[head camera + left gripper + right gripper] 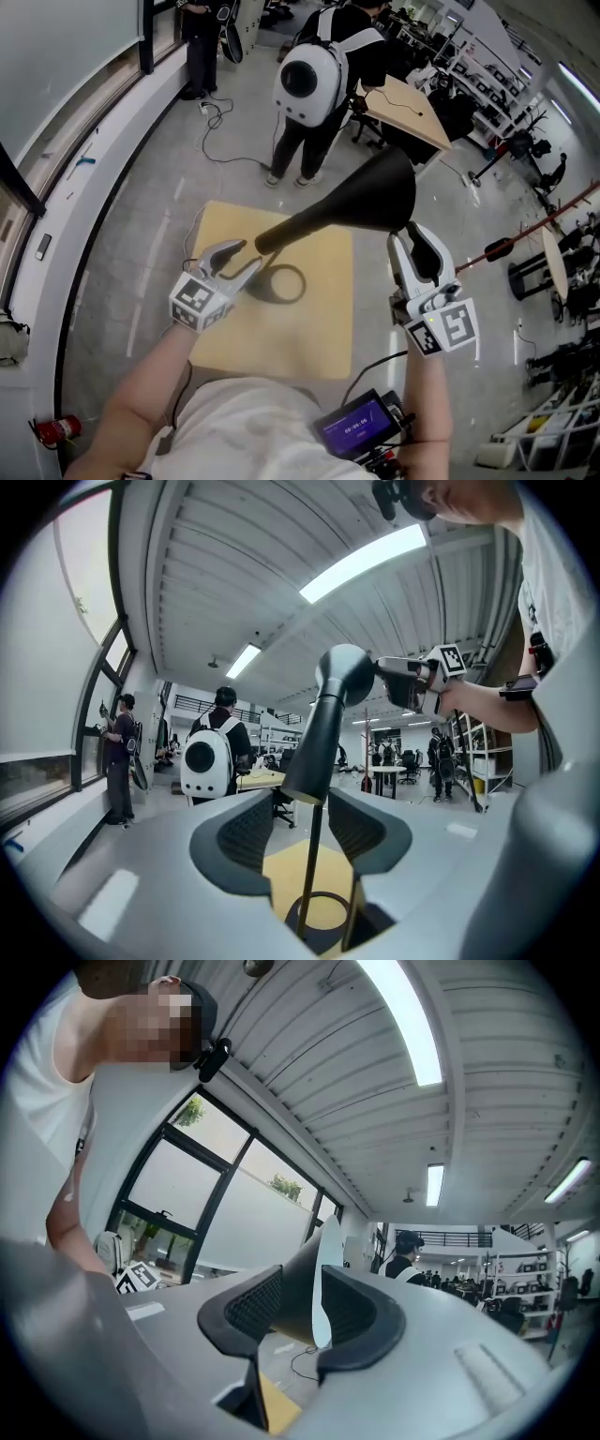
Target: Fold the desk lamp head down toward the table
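My left gripper (302,830) stands open. Its ribbed dark pads are apart, with the lamp's thin straight stem (309,874) between them, touching neither. My right gripper (300,1310) is open too, with the thin rim of the lamp head (300,1279) between its pads. From above, the head is a matte black cone flaring toward my right gripper over the square, pale wood-coloured table (314,342). The lamp's flat dark ring base (281,283) rests there. Beyond stands a person with a rounded white backpack (307,80).
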A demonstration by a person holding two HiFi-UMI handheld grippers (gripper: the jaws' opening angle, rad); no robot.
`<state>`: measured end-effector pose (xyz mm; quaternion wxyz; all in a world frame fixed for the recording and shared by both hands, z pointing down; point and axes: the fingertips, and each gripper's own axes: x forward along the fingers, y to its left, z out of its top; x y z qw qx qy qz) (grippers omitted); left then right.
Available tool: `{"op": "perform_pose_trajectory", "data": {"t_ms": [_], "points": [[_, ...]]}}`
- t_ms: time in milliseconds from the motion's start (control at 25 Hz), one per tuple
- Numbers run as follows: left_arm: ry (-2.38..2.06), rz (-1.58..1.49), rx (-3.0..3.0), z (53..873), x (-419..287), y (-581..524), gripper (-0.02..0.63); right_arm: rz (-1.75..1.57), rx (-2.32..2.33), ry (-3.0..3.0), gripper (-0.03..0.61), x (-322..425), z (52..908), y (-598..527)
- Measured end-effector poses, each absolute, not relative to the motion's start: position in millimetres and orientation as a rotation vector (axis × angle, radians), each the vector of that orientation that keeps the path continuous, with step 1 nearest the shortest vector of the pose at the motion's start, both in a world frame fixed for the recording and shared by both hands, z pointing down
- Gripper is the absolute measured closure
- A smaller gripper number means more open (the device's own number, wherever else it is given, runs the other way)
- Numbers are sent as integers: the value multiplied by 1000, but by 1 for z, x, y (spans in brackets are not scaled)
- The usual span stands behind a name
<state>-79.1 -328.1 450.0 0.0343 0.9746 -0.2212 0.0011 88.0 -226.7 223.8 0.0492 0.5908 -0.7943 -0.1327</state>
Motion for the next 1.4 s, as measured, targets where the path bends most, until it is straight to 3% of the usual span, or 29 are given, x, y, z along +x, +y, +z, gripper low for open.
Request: {"op": "perform_pose_trajectory", "data": {"t_ms": [200,360,1400], "points": [[-570,-34,3042,436,-65,-339,358,-456,1813,-2389,426,83,204,-234],[-468,-69,3068,430,-50,-341,341,-492,1807,-2358,426,82,191,-238],[-404,-19,3127,438,-21,-343,370,-539,1748,-2279,440,75,171,-278]]}}
